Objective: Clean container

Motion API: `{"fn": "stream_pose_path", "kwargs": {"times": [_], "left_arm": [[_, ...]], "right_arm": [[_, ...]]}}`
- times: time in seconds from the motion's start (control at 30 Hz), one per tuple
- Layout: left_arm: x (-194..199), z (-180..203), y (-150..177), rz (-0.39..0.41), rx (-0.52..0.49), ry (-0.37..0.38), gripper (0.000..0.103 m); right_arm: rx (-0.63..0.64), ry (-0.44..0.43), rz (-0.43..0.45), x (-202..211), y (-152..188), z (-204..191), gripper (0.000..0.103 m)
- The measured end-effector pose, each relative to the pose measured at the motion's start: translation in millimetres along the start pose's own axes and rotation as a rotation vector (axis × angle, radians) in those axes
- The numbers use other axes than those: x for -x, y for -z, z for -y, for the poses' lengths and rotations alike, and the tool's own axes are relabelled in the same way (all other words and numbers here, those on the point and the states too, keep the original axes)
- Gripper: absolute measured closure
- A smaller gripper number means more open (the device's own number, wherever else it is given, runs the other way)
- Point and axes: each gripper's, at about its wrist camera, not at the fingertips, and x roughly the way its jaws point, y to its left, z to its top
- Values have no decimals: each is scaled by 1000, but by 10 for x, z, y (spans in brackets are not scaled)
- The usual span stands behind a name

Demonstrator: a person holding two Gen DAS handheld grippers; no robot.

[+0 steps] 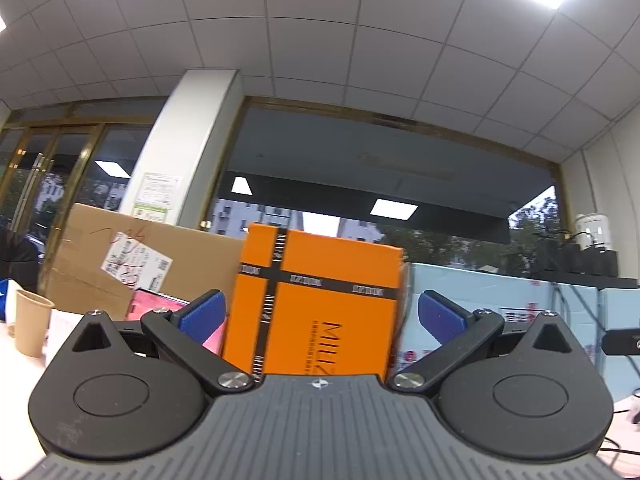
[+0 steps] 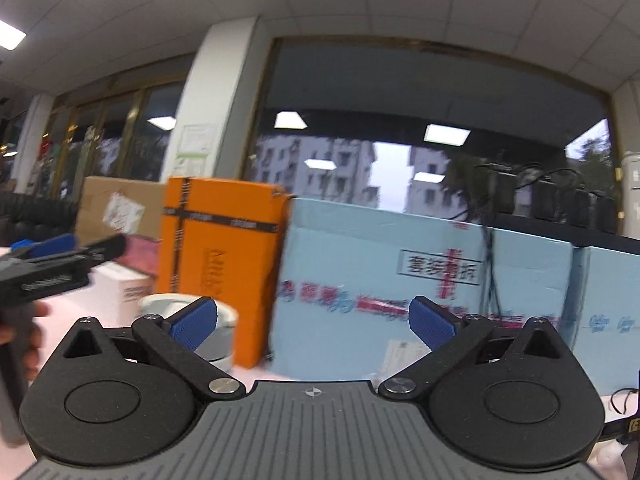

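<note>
Both grippers stand wide apart and hold nothing. The left gripper point(image 1: 322, 314) points slightly upward at an orange box point(image 1: 320, 300) that stands upright on the far side. The right gripper point(image 2: 314, 320) points level at a light blue carton point(image 2: 384, 280). The white round container point(image 2: 218, 320) sits on the worktop point(image 2: 256, 372), near, just left of the orange box and partly behind the right gripper's left finger.

desk point(image 2: 256, 372): pale, pinkish top
on it: orange box point(image 2: 224, 256) upright, blue carton point(image 2: 380, 264) beside, white container point(image 2: 224, 320) in front
far left: paper cup point(image 1: 30, 324)
</note>
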Motion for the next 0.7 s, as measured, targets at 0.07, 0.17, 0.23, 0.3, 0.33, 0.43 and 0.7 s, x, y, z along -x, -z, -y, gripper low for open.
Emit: {"fn": "stream_pose_path", "kwargs": {"times": [0.07,0.17,0.23,0.3,0.33,0.43,0.7], "left_arm": [[-41,-23,27,-9,-6,-23,0],[-114,-28,66,-51,-44,-69,0],[-159,-46,96,-82,-53,-107,0],[-202,-73,117,-112,-52,-148,0],[-215,-90,124,-123,-48,-168,0],[-217,-132,143,-140,-39,-186,0],[-118,-61,130,-100,-80,-186,0]], "right_arm": [[-45,63,6,-128,90,105,0],[-74,155,30,-307,201,210,0],[-68,207,59,-405,263,245,0],[-65,239,92,-466,333,269,0],[-67,242,93,-487,369,270,0],[-59,232,76,-528,485,251,0],[-25,192,81,-512,502,173,0]]}}
